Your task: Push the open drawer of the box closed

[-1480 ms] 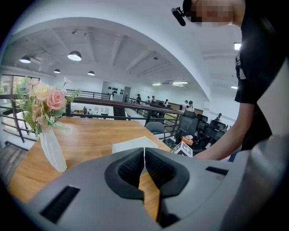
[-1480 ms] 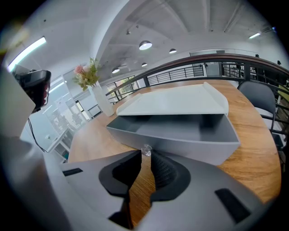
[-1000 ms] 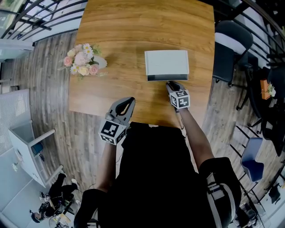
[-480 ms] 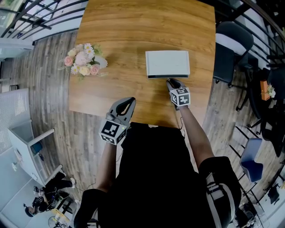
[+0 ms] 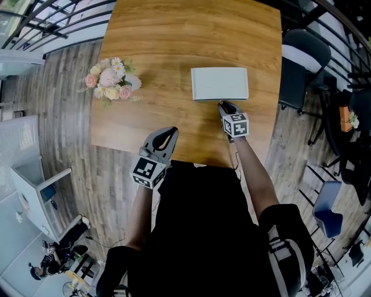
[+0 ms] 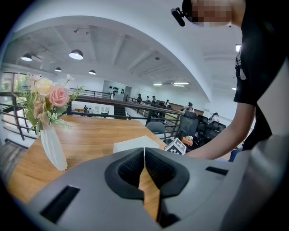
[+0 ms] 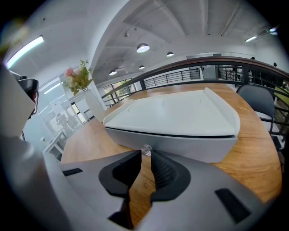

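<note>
1. The box (image 5: pixel 219 83) is flat, pale grey and rectangular; it lies on the right half of the counter (image 5: pixel 174 35), near its right edge.
2. Its drawer (image 7: pixel 189 144) faces the person; only a thin dark line shows between the drawer front and the lid; a small clear knob (image 7: pixel 146 150) sticks out of the front.
3. The right gripper (image 5: pixel 224 107) points at the drawer front; its fingers (image 7: pixel 165 171) stand at a narrow gap, with the knob caught between their tips.
4. The left gripper (image 5: pixel 167 133) hangs over the counter's near edge, well apart from the box; its fingers (image 6: pixel 128 169) are closed tip to tip on nothing.
5. The counter is warm brown wood with a visible grain; a white vase of pink and cream flowers (image 5: pixel 111 78) stands near its left edge, well apart from the box.
6. Around it runs a grey plank floor (image 5: pixel 64 116); a dark railing (image 5: pixel 52 17) crosses the upper left; a dark chair (image 5: pixel 298 64) stands just beside the counter's right edge.
</note>
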`<state>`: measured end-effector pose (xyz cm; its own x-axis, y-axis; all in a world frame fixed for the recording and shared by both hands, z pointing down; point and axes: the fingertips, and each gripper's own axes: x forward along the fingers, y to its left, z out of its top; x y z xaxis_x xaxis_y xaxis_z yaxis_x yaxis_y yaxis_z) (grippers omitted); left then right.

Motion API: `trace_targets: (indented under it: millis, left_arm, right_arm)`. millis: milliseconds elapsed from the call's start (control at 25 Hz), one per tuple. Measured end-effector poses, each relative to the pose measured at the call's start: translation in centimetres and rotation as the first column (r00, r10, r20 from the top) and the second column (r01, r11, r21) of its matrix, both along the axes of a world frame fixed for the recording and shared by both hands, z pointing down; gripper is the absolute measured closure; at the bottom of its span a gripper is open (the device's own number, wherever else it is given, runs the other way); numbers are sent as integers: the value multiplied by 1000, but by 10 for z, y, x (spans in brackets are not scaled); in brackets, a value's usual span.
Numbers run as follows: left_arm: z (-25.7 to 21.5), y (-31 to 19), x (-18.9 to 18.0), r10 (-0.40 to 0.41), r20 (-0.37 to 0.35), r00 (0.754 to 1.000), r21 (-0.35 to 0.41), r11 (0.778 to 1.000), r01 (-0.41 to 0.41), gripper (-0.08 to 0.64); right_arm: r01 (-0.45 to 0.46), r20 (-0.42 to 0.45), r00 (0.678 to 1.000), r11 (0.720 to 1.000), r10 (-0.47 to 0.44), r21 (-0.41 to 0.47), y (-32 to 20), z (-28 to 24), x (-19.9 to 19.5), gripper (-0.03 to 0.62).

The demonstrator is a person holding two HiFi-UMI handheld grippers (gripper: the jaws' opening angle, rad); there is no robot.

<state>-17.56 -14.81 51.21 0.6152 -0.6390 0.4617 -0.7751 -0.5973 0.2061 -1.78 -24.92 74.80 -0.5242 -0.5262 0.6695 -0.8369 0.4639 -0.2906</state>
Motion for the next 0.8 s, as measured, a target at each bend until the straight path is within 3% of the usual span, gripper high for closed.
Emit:
trace_targets:
  millis: [480,600,800]
  left_arm:
    - [0,1,-1,11,-3,1000,0,1000,-11,534]
    - [-1,2,2,18,-6,1000,0,1000,-18,534]
    - [-2,4,8,29,-14,999,6,1000,-28,534]
  right_arm:
    - [-9,1,1000,1000,9,-9,-2,1,0,509]
    - [5,-14,1000,1000,-5,-25,4,2,2,485]
    - [31,-28,999,999,-31,-10,17,-7,11,500]
